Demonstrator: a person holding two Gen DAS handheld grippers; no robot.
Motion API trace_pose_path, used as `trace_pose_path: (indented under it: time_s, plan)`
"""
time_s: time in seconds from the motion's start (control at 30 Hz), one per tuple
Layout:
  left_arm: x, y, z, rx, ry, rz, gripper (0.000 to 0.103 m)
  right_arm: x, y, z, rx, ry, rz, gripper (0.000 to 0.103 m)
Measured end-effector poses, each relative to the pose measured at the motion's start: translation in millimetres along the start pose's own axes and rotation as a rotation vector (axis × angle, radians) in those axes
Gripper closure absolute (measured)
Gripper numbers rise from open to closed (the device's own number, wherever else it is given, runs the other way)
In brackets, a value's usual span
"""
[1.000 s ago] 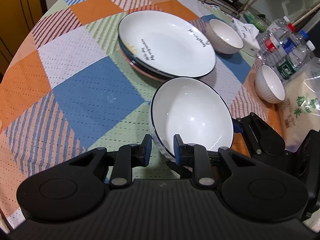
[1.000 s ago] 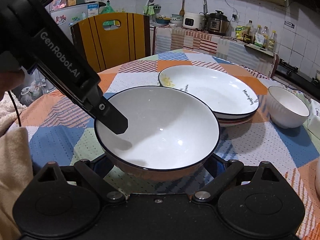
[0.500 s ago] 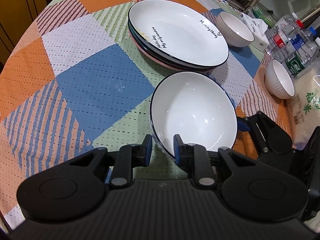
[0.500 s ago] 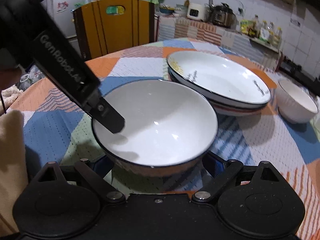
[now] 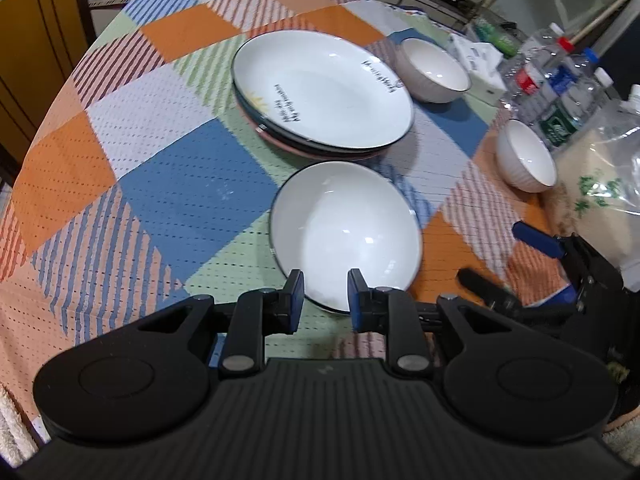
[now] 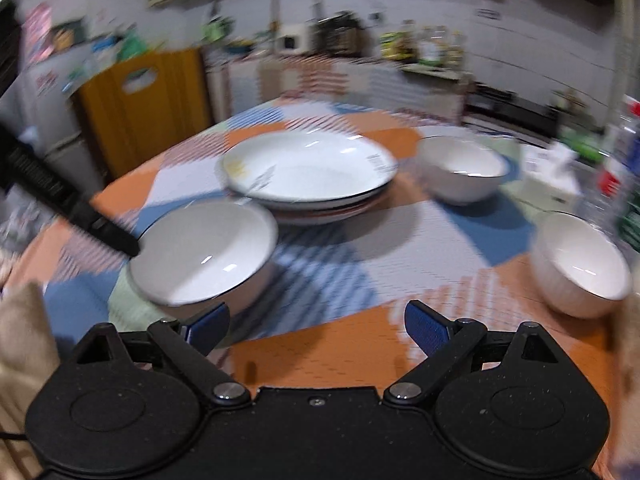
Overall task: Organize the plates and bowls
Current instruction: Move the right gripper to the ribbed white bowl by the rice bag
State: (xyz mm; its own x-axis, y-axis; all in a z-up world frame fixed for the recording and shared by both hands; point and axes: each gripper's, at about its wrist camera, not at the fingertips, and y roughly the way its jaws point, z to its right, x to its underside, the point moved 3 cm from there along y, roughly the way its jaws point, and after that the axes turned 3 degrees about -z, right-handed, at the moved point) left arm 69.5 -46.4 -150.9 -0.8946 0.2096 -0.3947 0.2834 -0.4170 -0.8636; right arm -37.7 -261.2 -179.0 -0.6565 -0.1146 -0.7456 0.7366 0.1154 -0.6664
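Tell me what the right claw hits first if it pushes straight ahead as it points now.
Probably nothing at once: the open right claw faces bare tablecloth. Farther on lie the plate stack and a small bowl; blur hides depth.

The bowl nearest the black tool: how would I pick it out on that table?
Find the stack of big plates mid-table on the patchwork tablecloth. Just in front sits the wide bowl, its near rim between the left hand-held gripper fingers. Unlike the two small ribbed bowls, it is broad, smooth and dark-rimmed.
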Motion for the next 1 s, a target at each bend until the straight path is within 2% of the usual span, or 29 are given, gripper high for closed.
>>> trace_pose_path:
  time_s: [0.2, 0.47, 0.6, 0.73, 1.0]
  plan:
    - [-9, -11, 24, 0.031, 0.047, 0.0, 0.08, -4, -23, 29, 0.123, 0.117, 0.085, 0.007]
    - [-38, -2, 77, 0.056, 0.151, 0.022, 0.076, -7, -30, 57, 0.207, 0.191, 0.128, 0.007]
    - [-51, 13, 102, 0.043, 0.214, 0.054, 0.076, -6, -18, 75, 0.274, 0.261, 0.121, 0.007]
    - [-69, 38, 122, 0.078, 0.205, 0.058, 0.076, -2, 3, 95, 0.319, 0.359, 0.098, 0.007]
    - [-105, 92, 173, 0.163, 0.224, 0.068, 0.07, 5, 39, 113, 0.424, 0.334, 0.086, 0.007]
